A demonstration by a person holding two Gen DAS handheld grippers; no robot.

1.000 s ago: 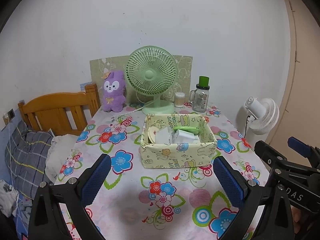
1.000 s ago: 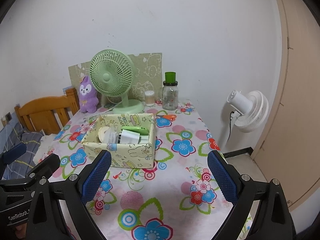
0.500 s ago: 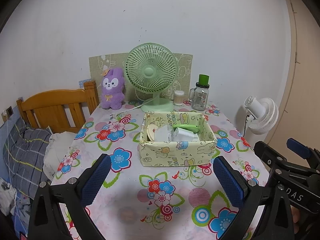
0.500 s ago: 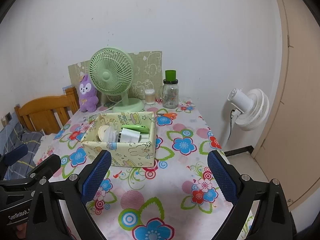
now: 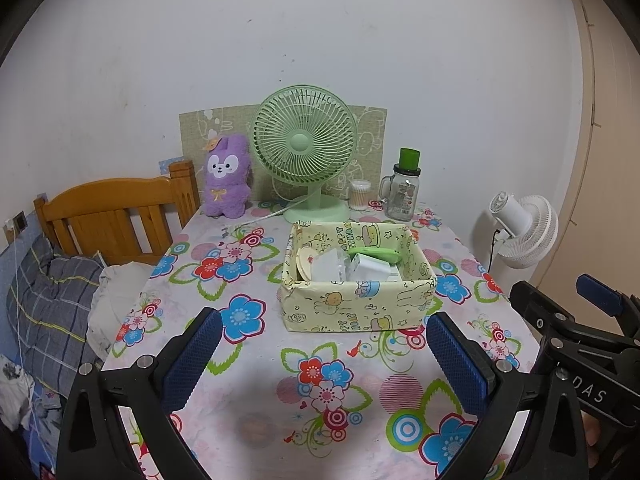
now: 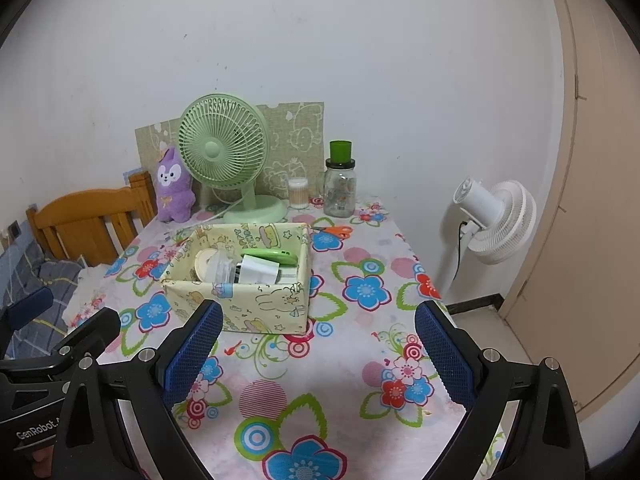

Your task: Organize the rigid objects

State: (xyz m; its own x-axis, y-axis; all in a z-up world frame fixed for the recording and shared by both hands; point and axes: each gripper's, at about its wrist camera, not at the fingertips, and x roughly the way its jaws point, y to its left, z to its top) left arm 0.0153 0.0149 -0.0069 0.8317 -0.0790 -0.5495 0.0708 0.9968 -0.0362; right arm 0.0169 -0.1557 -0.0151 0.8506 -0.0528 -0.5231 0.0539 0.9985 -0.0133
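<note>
A pale yellow cartoon-print box (image 5: 352,308) (image 6: 248,304) stands mid-table. It holds a green flat item (image 5: 376,255) (image 6: 272,256), white boxes (image 5: 370,270) and a cream round item (image 5: 306,260). Orange-handled scissors (image 6: 334,231) lie on the cloth behind the box. My left gripper (image 5: 324,356) is open and empty, held above the table's near part, short of the box. My right gripper (image 6: 318,354) is open and empty, to the right of the left one, which shows at the left edge (image 6: 60,344).
At the table's back stand a green desk fan (image 5: 306,152), a purple plush (image 5: 226,176), a cotton-swab jar (image 5: 360,196) and a glass jar with a green lid (image 5: 404,190). A wooden bed headboard (image 5: 108,212) is left, a white floor fan (image 5: 524,232) right.
Both grippers have risen and drawn back slightly, so the table and box sit a little lower in view. Both stay open and empty.
</note>
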